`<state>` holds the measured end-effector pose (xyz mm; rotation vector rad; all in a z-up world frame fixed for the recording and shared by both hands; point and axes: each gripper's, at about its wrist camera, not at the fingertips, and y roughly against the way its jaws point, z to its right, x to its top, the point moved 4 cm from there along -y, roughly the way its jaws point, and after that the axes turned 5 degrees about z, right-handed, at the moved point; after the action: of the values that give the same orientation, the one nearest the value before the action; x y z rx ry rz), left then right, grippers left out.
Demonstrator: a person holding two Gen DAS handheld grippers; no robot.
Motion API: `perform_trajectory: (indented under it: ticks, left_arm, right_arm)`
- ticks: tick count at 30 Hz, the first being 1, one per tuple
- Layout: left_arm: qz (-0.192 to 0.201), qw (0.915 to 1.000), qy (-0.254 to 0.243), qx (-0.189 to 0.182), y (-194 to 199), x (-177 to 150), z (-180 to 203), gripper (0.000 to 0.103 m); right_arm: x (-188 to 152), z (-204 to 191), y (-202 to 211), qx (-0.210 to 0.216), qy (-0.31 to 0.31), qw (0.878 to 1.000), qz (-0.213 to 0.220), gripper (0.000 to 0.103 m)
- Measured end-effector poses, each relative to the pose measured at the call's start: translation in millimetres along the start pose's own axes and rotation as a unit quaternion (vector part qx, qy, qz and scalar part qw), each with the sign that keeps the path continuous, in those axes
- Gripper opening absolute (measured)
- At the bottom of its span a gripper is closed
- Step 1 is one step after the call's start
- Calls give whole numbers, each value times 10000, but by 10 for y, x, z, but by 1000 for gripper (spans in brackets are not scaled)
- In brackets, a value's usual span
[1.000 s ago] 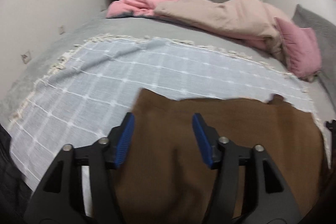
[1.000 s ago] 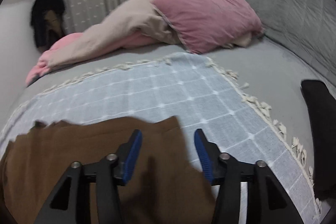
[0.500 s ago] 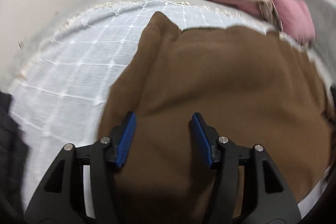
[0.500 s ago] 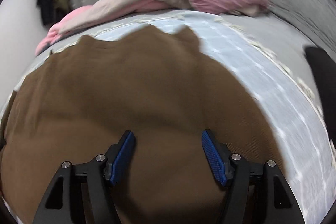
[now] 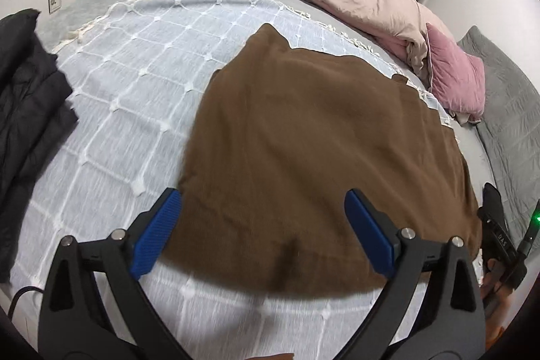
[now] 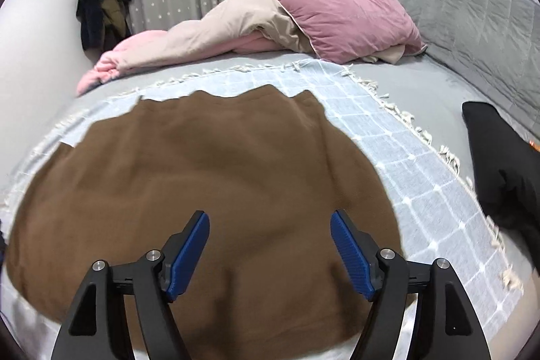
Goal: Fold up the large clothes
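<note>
Checked bedspread (image 5: pixel 128 110), brown garment (image 5: pixel 303 140) flat, lengthwise away

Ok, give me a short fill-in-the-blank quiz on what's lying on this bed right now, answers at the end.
1. The brown garment lies spread on a light blue checked ____ with a fringed edge.
2. Near the far end of the bed, the pink pillow leans on a ____ duvet.
3. The left gripper has just been opening, and its blue pads hold ____ between them.
4. The right gripper hovers over the garment with its jaws ____.

Missing words: blanket; beige; nothing; open
</note>
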<state>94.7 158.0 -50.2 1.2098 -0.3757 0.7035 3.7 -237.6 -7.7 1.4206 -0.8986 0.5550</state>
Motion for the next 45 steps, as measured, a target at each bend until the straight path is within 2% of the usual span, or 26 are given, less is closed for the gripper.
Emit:
perform_trajectory:
  ticks: [4, 7, 11, 14, 17, 21, 25, 30, 35, 37, 39, 43, 45]
  left_arm:
    - [25, 9998, -101, 186, 151, -95, -64, 97]
    - [-200, 9995, 206, 157, 126, -167, -204, 97]
    - [-762, 9925, 949, -147, -53, -337, -407, 97]
    - [-991, 9853, 1361, -271, -209, -450, -471, 97]
    - [-1180, 9781, 1671, -380, -369, -551, -472, 97]
    - [-778, 9791, 1839, -385, -395, -534, -434, 97]
    - [-437, 9761, 2093, -399, -457, -524, -378, 97]
    - [-27, 9724, 2323, -236, -533, -434, -333, 95]
    - [325, 9656, 2580, -4, -600, -332, -411, 70]
    - [380, 9656, 2573, -17, -624, -269, -418, 51]
    - [498, 9645, 2587, -188, -584, -216, -390, 41]
    - [1059, 9677, 2266, -311, -329, -44, -235, 34]
    - [1518, 9703, 1837, -427, -129, 74, -50, 33]
  right_arm:
    - [-71, -295, 152, 564, 41, 9981, -228, 77]
    - [-130, -477, 185, 752, 277, 9963, -312, 77]
    - [-235, -726, 214, 742, 790, 9937, -301, 77]
    - [-315, -837, 174, 653, 1055, 9917, -343, 77]
    - [-345, -861, 130, 689, 1067, 9911, -406, 77]
    - [-377, -891, 93, 786, 996, 9906, -515, 77]
    - [-413, -926, 44, 706, 1092, 9897, -606, 77]
    - [-434, -957, 7, 711, 1086, 9893, -668, 77]
    - [-419, -1003, -12, 762, 980, 9899, -686, 77]
    - [-404, -1010, -34, 775, 903, 9903, -713, 77]
    - [-383, -1004, -57, 802, 774, 9913, -704, 77]
    - [-355, -981, -166, 891, 407, 9917, -834, 77]
    - [-357, -990, -220, 1049, 236, 9892, -995, 77]
